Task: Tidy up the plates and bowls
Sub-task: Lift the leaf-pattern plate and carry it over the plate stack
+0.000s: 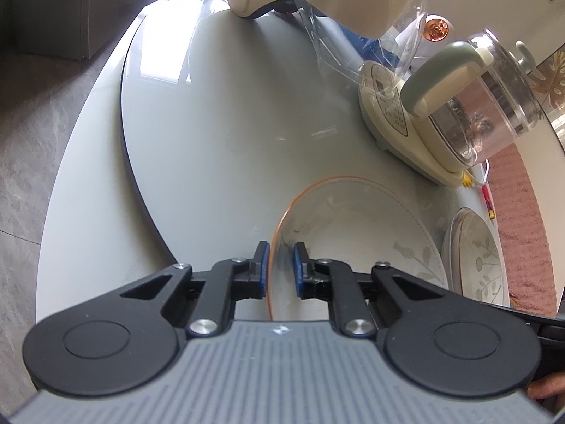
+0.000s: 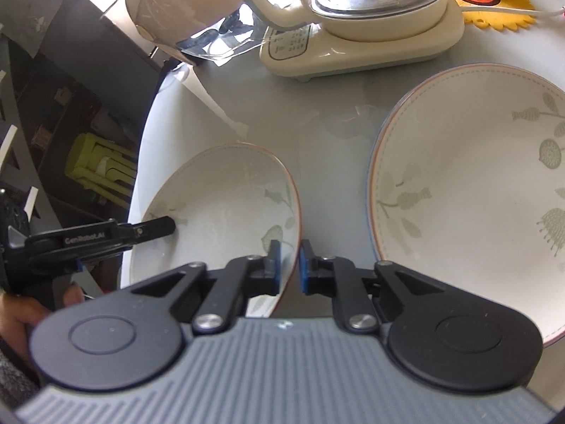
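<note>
Both tools are on the same leaf-patterned bowl [image 2: 226, 208] now: my left tool [image 1: 281, 265] is clamped over its orange-edged rim on the side toward the desk's edge, and my right tool [image 2: 289, 265] is pinched on the opposite rim. The bowl sits near the edge of the round desk [image 1: 212, 113], with a larger matching plate [image 2: 469, 190] just beside it and a glass kettle [image 1: 487, 113] on its base behind
</note>
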Available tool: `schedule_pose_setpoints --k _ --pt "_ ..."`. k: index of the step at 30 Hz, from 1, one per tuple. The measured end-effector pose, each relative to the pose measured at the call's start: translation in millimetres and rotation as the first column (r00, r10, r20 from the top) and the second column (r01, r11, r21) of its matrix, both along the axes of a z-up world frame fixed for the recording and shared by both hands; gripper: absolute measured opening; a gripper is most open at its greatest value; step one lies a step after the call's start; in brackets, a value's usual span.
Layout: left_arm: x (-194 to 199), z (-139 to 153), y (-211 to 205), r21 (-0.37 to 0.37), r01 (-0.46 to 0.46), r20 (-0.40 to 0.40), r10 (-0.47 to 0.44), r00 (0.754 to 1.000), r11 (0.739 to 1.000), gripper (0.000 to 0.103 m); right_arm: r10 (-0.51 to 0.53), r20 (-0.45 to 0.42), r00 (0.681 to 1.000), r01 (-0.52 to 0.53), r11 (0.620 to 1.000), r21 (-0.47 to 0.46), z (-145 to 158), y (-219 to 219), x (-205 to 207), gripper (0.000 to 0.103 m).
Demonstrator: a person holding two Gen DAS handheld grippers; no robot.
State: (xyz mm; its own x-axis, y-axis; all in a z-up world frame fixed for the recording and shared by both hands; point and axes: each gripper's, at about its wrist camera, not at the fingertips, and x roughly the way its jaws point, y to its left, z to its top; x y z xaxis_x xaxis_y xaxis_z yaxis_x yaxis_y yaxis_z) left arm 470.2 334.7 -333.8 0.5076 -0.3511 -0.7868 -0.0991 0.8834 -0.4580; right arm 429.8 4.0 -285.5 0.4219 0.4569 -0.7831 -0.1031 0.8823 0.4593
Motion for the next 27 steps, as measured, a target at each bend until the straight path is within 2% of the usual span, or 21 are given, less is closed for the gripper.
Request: schedule_pose_setpoints --k 6,13,21,27 --pt "-2 8 -4 -0.018 -0.009 0.008 0.009 1.0 1.0 0.014 0.023 0.016 1.0 -0.023 1.0 0.003 3 -7 2 0.01" --pt "0 38 -21 -0.02 0.013 0.055 -0.012 0.998 1.0 0.014 0.01 0.052 0.999 -0.012 1.0 0.024 25 -25 -6 0.01" --pt "10 66 -68 -0.028 0.084 0.106 -0.081 0.991 0.996 0.014 -0.036 0.091 0.995 0.031 0.998 0.055 43 -69 -13 0.01" --pt "24 68 -118 -0.034 0.115 0.097 -0.112 0.989 0.993 0.014 -0.097 0.104 0.99 0.089 0.993 0.079 48 -111 -19 0.01"
